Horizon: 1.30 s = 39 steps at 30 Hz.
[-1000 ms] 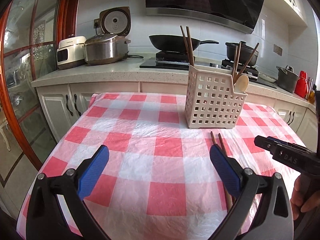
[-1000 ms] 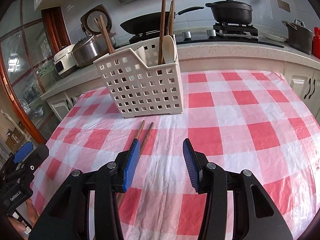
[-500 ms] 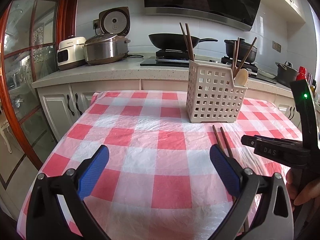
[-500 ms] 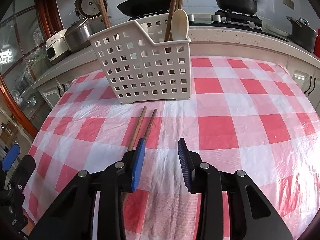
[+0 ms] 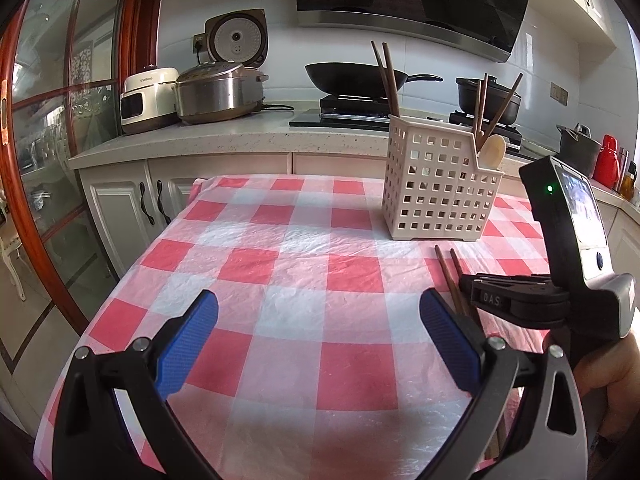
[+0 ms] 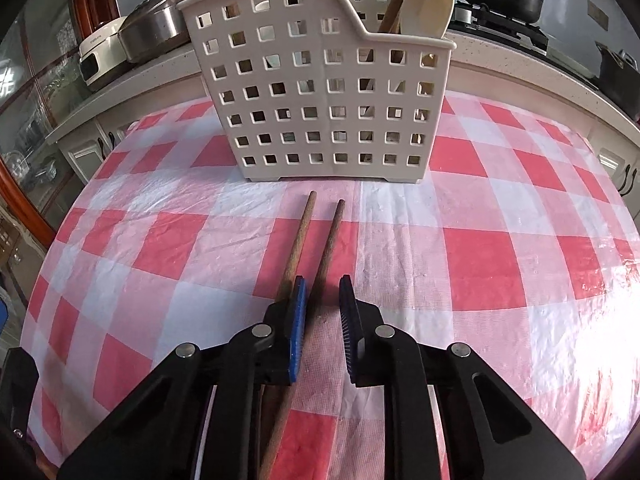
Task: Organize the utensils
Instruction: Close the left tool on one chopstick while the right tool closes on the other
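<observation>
Checked tablecloth (image 6: 480, 264) | my right gripper (image 6: 322, 304) closing, one chopstick (image 6: 326, 248) betw. pads, no squeeze yet | left gripper (image 5: 318, 340) open, empty | stick light, stiff, smooth; take mid-shaft.

Left chopstick (image 6: 295, 246) lower length hidden behind right tongs (image 6: 322, 292), basket (image 6: 320, 92) interior mostly obscured

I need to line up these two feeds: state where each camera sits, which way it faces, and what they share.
Left wrist: on the open left gripper, looking across the table at the basket; a hand shows.
Right wrist: on the closing right gripper, tilted down over the chopsticks, one between the jaws.
Shared: basket, chopsticks, checked tablecloth.
</observation>
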{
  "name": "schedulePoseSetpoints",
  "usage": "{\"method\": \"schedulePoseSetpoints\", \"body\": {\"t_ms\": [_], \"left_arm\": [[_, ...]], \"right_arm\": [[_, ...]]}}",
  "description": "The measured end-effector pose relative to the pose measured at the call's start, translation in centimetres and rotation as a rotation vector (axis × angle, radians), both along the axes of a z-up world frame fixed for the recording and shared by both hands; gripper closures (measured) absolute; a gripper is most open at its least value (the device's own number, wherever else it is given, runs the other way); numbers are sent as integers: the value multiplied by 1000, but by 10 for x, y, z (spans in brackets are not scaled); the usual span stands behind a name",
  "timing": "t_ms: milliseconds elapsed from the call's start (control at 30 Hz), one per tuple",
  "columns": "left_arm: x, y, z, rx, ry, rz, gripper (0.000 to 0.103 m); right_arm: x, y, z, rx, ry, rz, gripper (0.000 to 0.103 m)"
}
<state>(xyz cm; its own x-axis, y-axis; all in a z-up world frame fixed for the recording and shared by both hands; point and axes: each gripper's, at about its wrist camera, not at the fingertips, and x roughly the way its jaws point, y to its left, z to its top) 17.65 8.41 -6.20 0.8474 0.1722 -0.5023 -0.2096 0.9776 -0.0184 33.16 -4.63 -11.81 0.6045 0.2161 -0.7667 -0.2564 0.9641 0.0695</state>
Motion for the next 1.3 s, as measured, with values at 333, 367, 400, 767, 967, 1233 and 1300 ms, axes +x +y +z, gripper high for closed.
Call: {"method": "schedulePoseSetpoints", "body": {"t_ms": [333,367,400,767,967,1233,1300], "left_arm": [[0,1,-1,3,19,10,5],[0,1,-1,3,22,10,5],[2,0,-1,2,31,8,5],[56,-39,-17,-10,188,-119,7],[107,-71,-26,-15,273,-196,38],[153,-101,-42,30,351,-234,61],[157,-105,-47,31,374,-248,69]], "right_arm": [[-2,-6,-1,-10,5,35,97],[-3,-14,-1,9,9,28,97],[-5,-22,-1,24,12,19,97],[-17,-100,-3,61,18,-56,97],[-24,-108,-4,49,4,-41,97],[-26,-112,-4,71,5,-17,97],[-25,-113,-4,77,5,-13,97]]}}
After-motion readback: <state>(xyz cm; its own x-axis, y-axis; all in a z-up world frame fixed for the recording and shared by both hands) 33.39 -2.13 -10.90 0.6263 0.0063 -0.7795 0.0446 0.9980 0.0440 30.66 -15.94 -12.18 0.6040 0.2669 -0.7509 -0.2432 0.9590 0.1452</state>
